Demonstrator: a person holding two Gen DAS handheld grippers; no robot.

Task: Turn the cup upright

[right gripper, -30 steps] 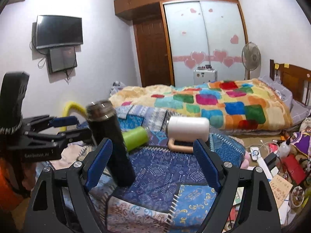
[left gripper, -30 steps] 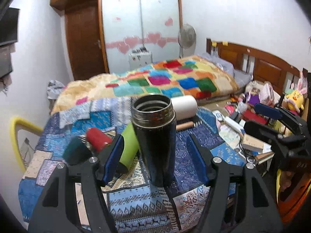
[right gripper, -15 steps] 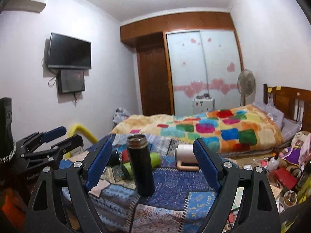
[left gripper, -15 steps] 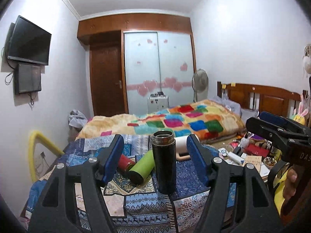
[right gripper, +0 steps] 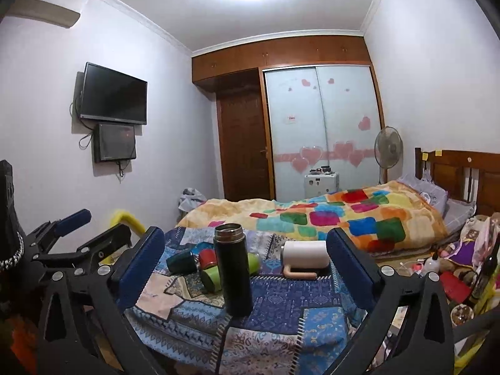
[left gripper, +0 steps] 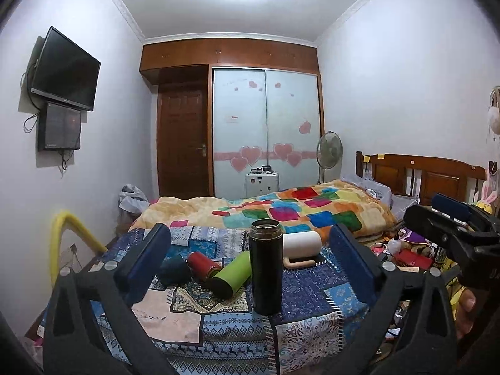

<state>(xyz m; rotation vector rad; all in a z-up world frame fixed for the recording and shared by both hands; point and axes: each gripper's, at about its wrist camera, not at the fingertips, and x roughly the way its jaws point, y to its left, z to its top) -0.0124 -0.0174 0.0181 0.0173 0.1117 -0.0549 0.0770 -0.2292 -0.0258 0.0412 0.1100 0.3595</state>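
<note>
Since a second ago: both tools have drawn back and up from the black cup, which then filled the near view and now looks small between the fingers; the cup itself has not shifted.
Black cup: upright on the patchwork cloth of the worktop, open steel mouth up, nothing touching it; also seen in the right wrist view.
Left tool: jaws wide apart, holding nothing, blue pads either side of the cup but well clear of it.
Right tool: jaws spread wide, holding nothing; the cup sits left of centre between its fingers, well short of contact.
Green cup: lying on its side just left of the black cup, dark base toward the camera.
Red cup: on its side, touching the green one.
Dark teal cup: on its side, left of the red one.
White mug: on its side behind and right of the black cup, pale handle resting on the cloth.
Background: bed with a bright checked blanket, standing fan, wall television.
Other tool in each view: the right one shows at the left camera's right edge, the left one at the right camera's left edge.
</note>
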